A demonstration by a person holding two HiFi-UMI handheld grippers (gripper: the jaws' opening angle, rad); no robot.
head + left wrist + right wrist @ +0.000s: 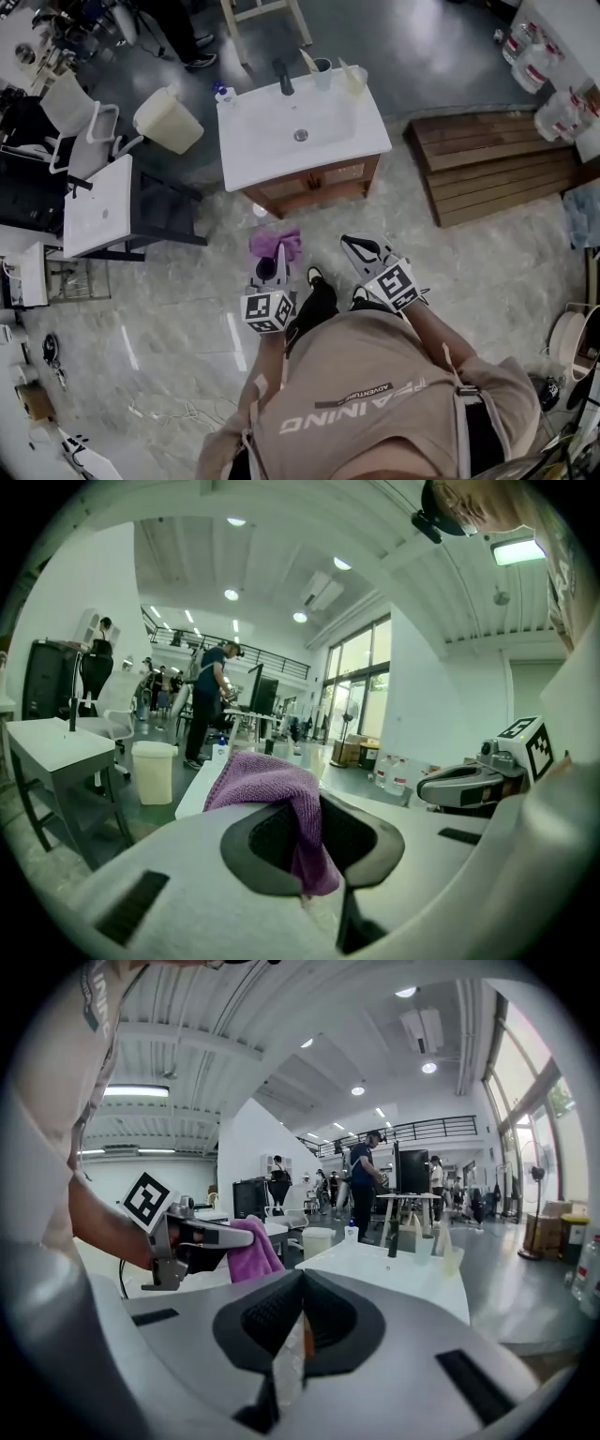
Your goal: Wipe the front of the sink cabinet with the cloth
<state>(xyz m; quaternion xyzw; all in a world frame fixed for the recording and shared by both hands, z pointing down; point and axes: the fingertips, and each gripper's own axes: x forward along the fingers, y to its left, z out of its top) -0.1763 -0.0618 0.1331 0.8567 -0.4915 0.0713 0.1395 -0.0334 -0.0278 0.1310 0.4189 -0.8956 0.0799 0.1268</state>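
We stand short of the sink cabinet [314, 190], cloth [275, 244] pinched in our left gripper [269, 267] fingers, right gripper [359, 247] fingers closed, empty; next, bring the cloth to its front.

Purple cloth [275, 243]; brown wooden sink cabinet [314, 190], white top; black-and-white square markers [268, 310] on left tool [270, 270] and right tool [362, 247]; pale marbled floor [169, 319].

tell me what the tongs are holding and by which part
Left tongs pinch the purple cloth by a fold, the rest bunched above; right tongs shut, empty.
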